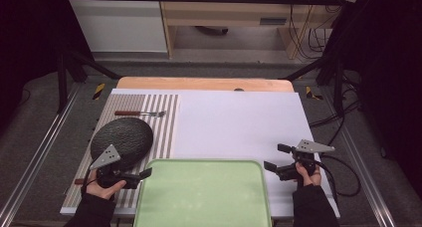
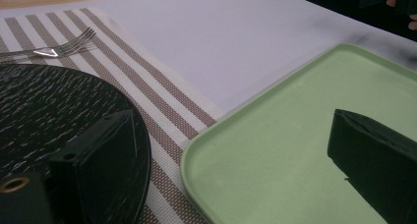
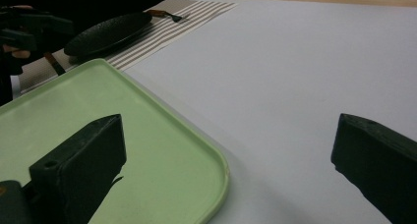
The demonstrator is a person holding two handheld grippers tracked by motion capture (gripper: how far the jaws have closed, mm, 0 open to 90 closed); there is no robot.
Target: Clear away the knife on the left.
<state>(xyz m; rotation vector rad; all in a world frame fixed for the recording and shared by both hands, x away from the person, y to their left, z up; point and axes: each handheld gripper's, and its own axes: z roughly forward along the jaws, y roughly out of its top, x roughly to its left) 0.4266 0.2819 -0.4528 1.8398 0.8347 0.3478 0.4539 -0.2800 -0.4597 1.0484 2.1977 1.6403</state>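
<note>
your left tool (image 1: 145, 174) sits at the near left of the surface (image 1: 239, 117), jaws spread wide and grasping nothing. in the left gripper view one jaw hangs over the black plate (image 2: 59, 106), the other over the green tray (image 2: 275, 150); the tray's left rim lies between them, and i cannot tell whether either jaw touches.

your right tool (image 1: 276, 157) is at the near right, jaws likewise released and empty. in the right gripper view one jaw stands over the tray (image 3: 162, 150), the other over the bare white surface (image 3: 295, 76), with the tray's right rim between them.

the tray (image 1: 204, 197) lies at the middle of the near edge, nothing on it. the plate (image 1: 122, 137) rests on the striped mat (image 1: 166, 122) at the left side, just beside the tray's far left corner. a fork (image 1: 142, 113) lies on the mat beyond the plate, toward the far left corner, apart from it. a brown-handled item (image 3: 51, 63) lies on the mat at the plate's near side; too little shows to identify it.
</note>
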